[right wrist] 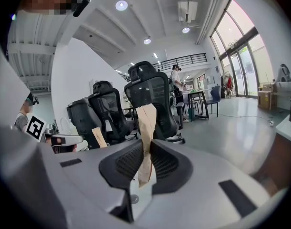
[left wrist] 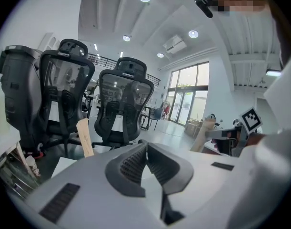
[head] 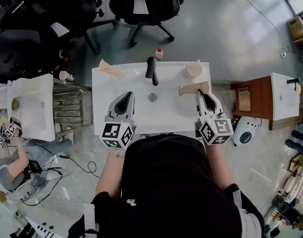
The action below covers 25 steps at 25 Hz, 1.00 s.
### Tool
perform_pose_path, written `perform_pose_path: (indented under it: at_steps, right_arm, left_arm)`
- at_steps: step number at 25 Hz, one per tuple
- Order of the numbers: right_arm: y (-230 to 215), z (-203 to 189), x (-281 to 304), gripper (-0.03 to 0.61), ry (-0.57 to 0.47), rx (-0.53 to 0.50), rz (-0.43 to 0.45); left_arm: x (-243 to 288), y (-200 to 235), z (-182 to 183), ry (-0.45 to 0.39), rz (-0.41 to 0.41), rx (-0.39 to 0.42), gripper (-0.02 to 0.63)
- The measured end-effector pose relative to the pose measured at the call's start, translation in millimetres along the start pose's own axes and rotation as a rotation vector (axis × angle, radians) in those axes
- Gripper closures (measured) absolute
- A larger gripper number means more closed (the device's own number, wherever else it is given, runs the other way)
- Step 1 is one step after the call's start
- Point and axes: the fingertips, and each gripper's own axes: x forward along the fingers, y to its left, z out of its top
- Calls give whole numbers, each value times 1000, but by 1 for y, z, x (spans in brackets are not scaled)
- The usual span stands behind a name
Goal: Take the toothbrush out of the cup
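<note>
A toothbrush in a tan paper sleeve [head: 188, 89] lies level over the right side of the white sink [head: 141, 114], and my right gripper [head: 201, 94] is shut on its end. In the right gripper view the sleeve [right wrist: 146, 128] stands up between the pads. The beige cup [head: 194, 70] stands on the sink's back right corner, apart from the sleeve. My left gripper [head: 127, 95] hovers over the basin's left part, shut, with nothing between its jaws [left wrist: 146, 149]. A second paper-sleeved brush [head: 109, 68] rests at the back left corner.
A black faucet [head: 151, 67] and a red-capped bottle [head: 159, 54] stand at the sink's back middle, with the drain [head: 152, 97] in front. Office chairs [head: 141, 4] stand behind the sink. A wooden cabinet [head: 248, 100] is to the right, and another basin [head: 30, 108] to the left.
</note>
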Motion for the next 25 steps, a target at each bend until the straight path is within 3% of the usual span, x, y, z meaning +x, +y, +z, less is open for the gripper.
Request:
perform_pose_path:
  at_steps: [8,12,17,25]
  right_arm:
    - [18,0,-1,518,6,-7,-34]
    - [24,-4,-3,518,13,-3,-58]
    - [31,-11,-7,518,34,-6,-93]
    - [27,-20,-18,518,61,22,-185]
  left_arm:
    - [-12,62,6,-26,113,-22,586]
    - [-12,91,3,-13,149,-27,544]
    - [-4,120,-3,1,167,-30,502]
    - [27,150,-7,24,145,-29,489]
